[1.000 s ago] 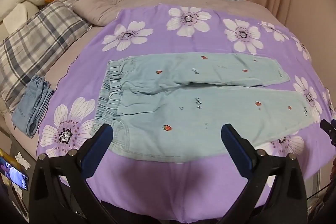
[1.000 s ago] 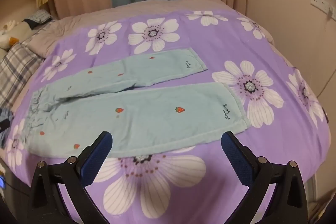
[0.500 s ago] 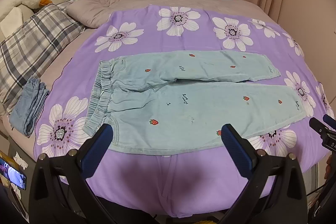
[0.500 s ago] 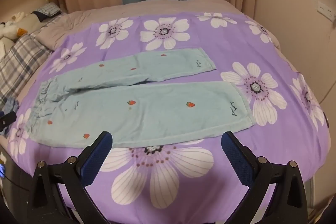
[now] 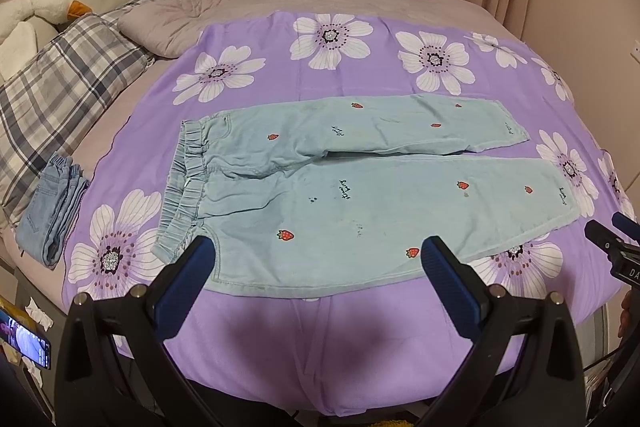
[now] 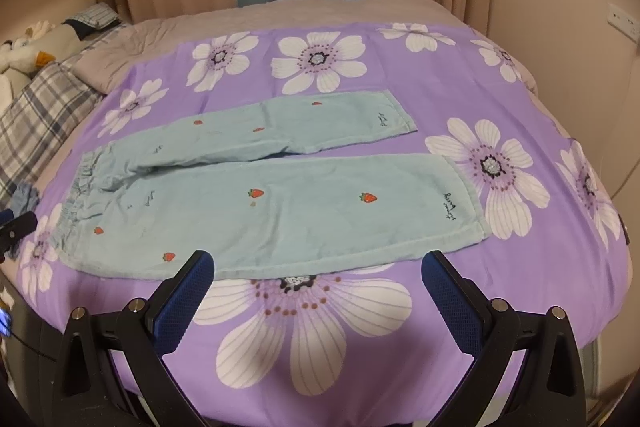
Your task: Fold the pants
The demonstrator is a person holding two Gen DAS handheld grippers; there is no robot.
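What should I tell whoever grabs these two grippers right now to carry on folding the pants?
Left gripper: open, empty, hovering near the waistband side of the pants.
Right gripper: open, empty, hovering at the near edge by the leg cuffs.
Pants: spread flat on the purple flowered sheet, waistband to the left, both legs pointing right, side by side.
Done: laid out flat; no fold yet.
Left: all folding, probably one leg over the other first, then lengthwise.
Another folded pair of jeans lies at the bed's left edge.

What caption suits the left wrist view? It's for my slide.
Open left gripper above light-blue strawberry pants laid flat on a purple floral sheet.
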